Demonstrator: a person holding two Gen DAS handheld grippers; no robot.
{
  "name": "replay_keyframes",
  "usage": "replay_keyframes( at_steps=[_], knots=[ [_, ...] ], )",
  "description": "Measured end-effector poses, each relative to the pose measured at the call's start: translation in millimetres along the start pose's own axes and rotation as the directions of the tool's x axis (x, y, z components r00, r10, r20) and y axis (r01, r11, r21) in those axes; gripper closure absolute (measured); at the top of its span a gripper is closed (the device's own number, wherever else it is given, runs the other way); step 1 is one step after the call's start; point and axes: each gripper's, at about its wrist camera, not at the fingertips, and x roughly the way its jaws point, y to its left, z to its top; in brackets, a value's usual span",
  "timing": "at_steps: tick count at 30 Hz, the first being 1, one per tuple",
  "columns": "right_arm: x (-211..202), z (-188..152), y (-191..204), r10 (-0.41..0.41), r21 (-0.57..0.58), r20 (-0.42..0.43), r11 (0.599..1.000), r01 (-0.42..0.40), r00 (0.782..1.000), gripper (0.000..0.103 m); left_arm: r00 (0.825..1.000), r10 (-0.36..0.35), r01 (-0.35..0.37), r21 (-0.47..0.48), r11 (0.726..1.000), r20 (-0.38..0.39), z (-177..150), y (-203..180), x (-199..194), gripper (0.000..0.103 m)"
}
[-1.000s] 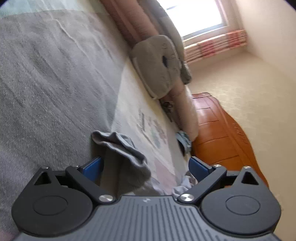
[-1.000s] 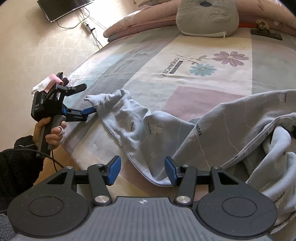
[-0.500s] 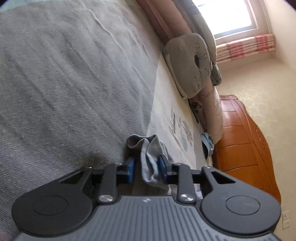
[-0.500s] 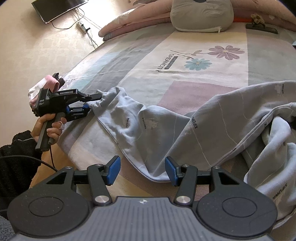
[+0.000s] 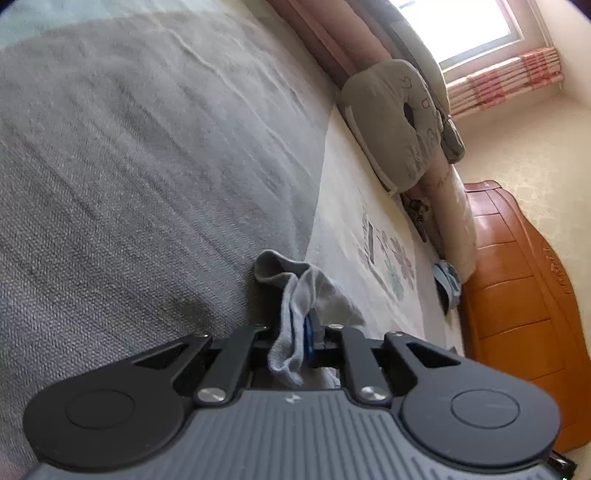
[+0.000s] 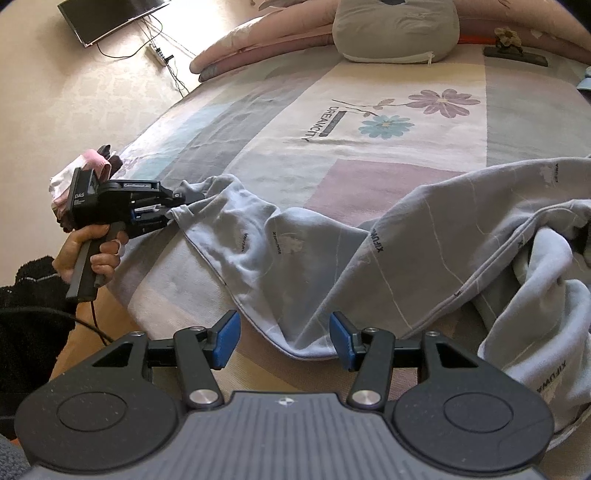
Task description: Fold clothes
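A light grey-blue garment lies spread and rumpled across the near part of the bed. My left gripper is shut on the garment's corner, which bunches between its blue pads. In the right wrist view the left gripper pinches that corner at the bed's left edge. My right gripper is open, its blue pads on either side of the garment's near hem, just above the bed.
The bed has a patchwork sheet with flower prints. A grey pillow and rolled pink quilts lie at its far end. A small pile of pink and white clothes sits at the left. A wooden headboard shows at right.
My left gripper went from wide open around the garment corner to shut on it. The right gripper stayed open and moved slightly closer to the hem.
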Motion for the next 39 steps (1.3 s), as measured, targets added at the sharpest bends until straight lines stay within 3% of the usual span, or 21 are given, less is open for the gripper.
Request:
replay_keyframes(
  at_steps=[5,12,25,39],
  knots=[
    [-8,3,0,-0.001,-0.006,0.032,1.000,0.001,0.999,0.045,0.991,0.117,-0.128,0.222,0.967,0.060,14,-38,-3,0.096],
    [-20,5,-7,-0.017,-0.001,0.065,1.000,0.017,0.998,0.045,0.974,0.182,-0.219,0.361,0.906,0.134,45,-68,-4,0.096],
    [-40,22,-30,-0.092,-0.024,0.116,0.995,0.095,0.989,0.045,0.953,0.189,-0.273,0.397,0.876,0.238,96,-100,-10,0.096],
    [-58,44,-69,-0.174,0.023,0.183,0.985,0.173,0.968,0.045,0.927,0.224,-0.341,0.424,0.839,0.302,179,-142,27,0.096]
  ],
)
